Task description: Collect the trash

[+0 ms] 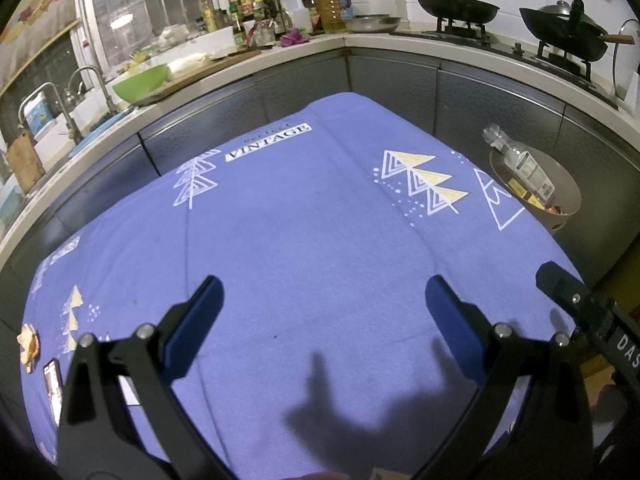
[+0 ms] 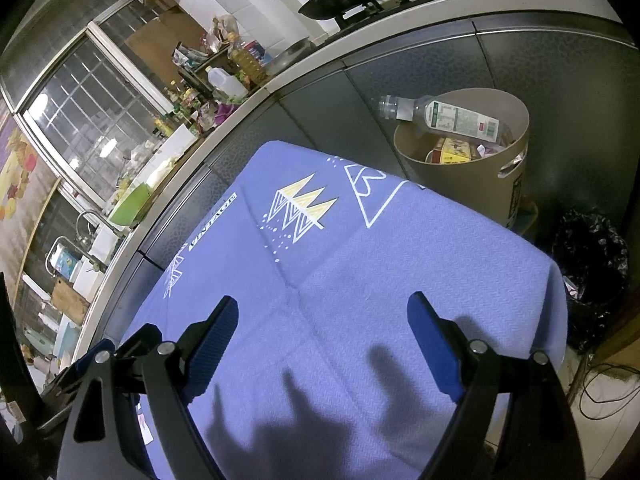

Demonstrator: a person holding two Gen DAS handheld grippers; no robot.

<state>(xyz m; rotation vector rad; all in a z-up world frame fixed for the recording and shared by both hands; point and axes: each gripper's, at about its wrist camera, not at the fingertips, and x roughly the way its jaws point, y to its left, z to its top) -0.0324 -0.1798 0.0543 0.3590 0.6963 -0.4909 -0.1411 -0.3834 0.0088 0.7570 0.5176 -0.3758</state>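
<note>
Both grippers hover over a table with a blue patterned cloth (image 1: 304, 216). My left gripper (image 1: 324, 292) is open with nothing between its blue pads. My right gripper (image 2: 322, 312) is open and empty too; one of its fingers (image 1: 560, 284) shows at the right edge of the left wrist view. A crumpled yellowish scrap (image 1: 29, 346), a small printed packet (image 1: 52, 384) and a white slip (image 1: 130, 392) lie at the table's left edge. Past the far right corner stands a beige bin (image 2: 460, 184) with a clear labelled bottle (image 2: 452, 118) across its rim and boxes inside.
A kitchen counter (image 1: 280, 56) curves round the table with a sink, a green bowl (image 1: 140, 80), bottles and two black pans on a stove (image 1: 460, 8). A black rubbish bag (image 2: 592, 264) sits on the floor right of the bin, beside cables.
</note>
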